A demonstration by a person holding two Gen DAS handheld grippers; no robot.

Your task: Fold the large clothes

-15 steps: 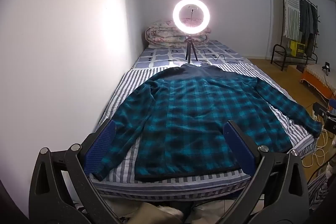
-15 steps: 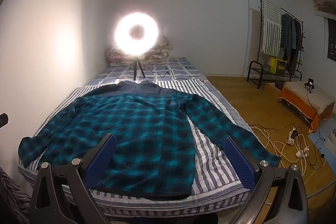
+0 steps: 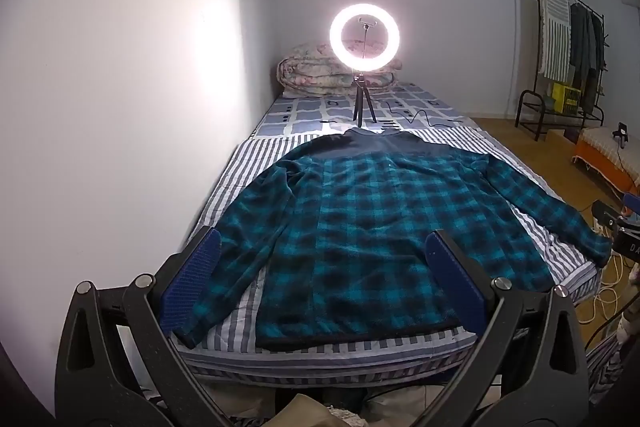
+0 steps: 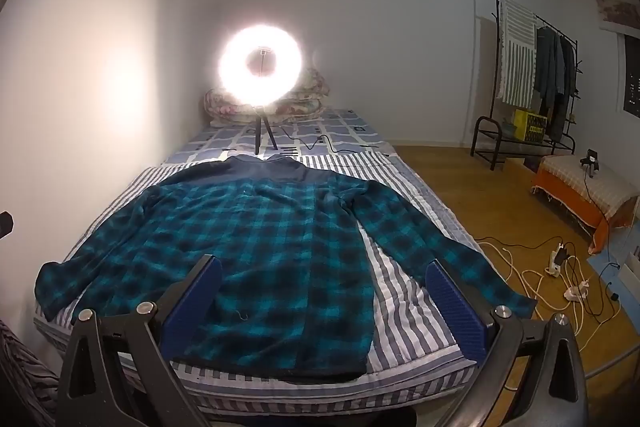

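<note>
- A large teal plaid shirt (image 3: 372,239) is lying flat on the striped sheet (image 3: 256,331) of the bed, collar pointing toward the far wall and hem running along the near edge, with both sleeves angling outward. It looks laid out this way so every edge is reachable for folding.
- The left gripper (image 3: 320,279) is hovering above the near edge of the bed with its blue pads (image 3: 192,287) spread wide and nothing between them, roughly over the shirt's left half and sleeve (image 3: 236,267).
- The right gripper (image 4: 324,303) is hanging over the other half, likewise gaping wide and empty, with the right sleeve (image 4: 432,247) stretching toward the bed's outer edge just past its pad.
- Neither tool is touching cloth, so folding has not yet begun; I'm guessing each is lining up to take a sleeve or a hem corner.
- A ring light (image 3: 364,37) on a small tripod is standing beyond the collar, well apart from the shirt, probably lighting the fabric.
- A rolled quilt (image 3: 316,75) is sitting at the head of the bed, out of the way.
</note>
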